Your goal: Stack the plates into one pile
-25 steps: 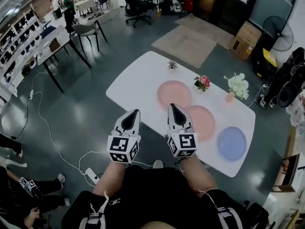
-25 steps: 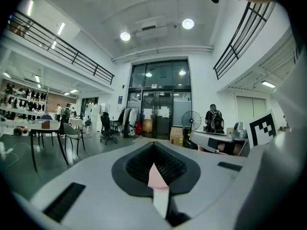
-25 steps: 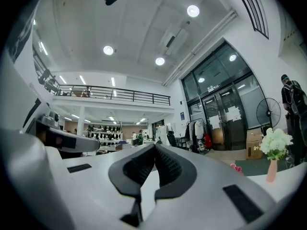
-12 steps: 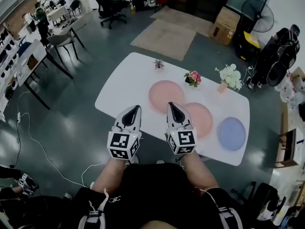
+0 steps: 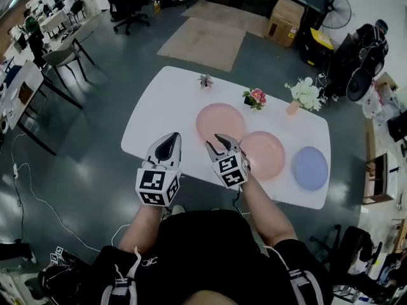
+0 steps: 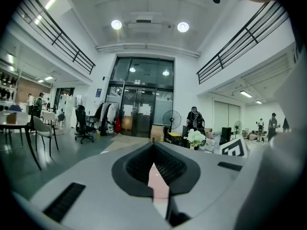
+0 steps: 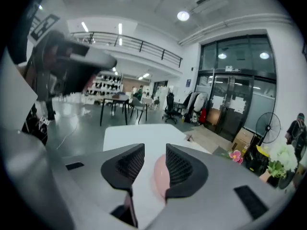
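Three plates lie apart in a row on the white table (image 5: 164, 110): a pink plate (image 5: 220, 121), a second pink plate (image 5: 264, 155) and a blue plate (image 5: 310, 168) at the right. My right gripper (image 5: 216, 142) hovers over the table's near edge just in front of the first pink plate (image 7: 160, 174). Its jaws have just been opening and nothing is between them (image 7: 154, 150). My left gripper (image 5: 168, 142) is held beside it, to the left, over the near edge. Its jaws are shut and hold nothing (image 6: 154, 146).
Along the table's far side stand a small plant (image 5: 205, 80), pink flowers (image 5: 255, 97) and white flowers in a vase (image 5: 306, 94). A floor fan (image 5: 333, 8) and a cardboard box (image 5: 283, 16) stand beyond the table, chairs and desks to the left.
The right gripper has opened, rolled and dropped toward the first pink plate. The left gripper has moved forward a little. The table now sits nearer under both grippers.
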